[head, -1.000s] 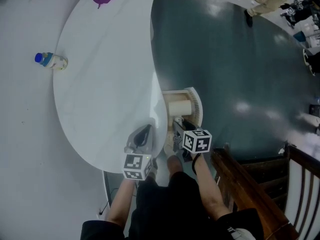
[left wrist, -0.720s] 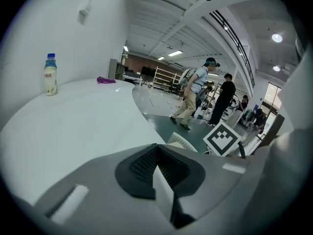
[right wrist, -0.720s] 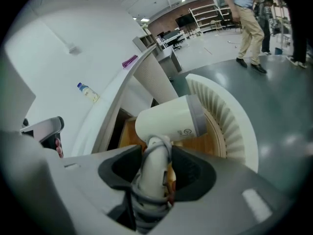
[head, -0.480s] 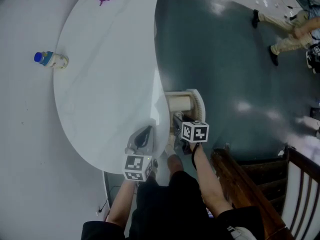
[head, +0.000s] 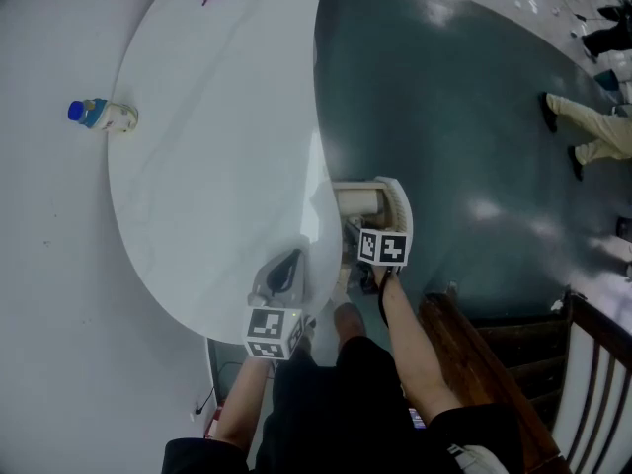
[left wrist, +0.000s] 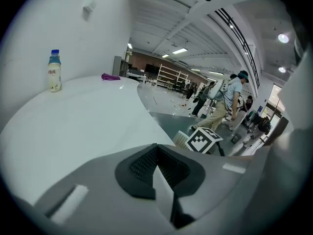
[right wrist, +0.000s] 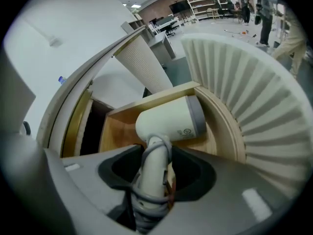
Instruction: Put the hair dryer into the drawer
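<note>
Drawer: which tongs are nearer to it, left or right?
Right. The right tongs hold the hair dryer by its handle at the open drawer; the left tongs sit shut over the white tabletop beside it.

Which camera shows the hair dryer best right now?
The right gripper view: the hair dryer is close and central, its handle and wrapped cord clamped in the right gripper, its body over the open drawer. The head view shows only its pale barrel, beyond the right gripper. The left gripper view misses it.
</note>
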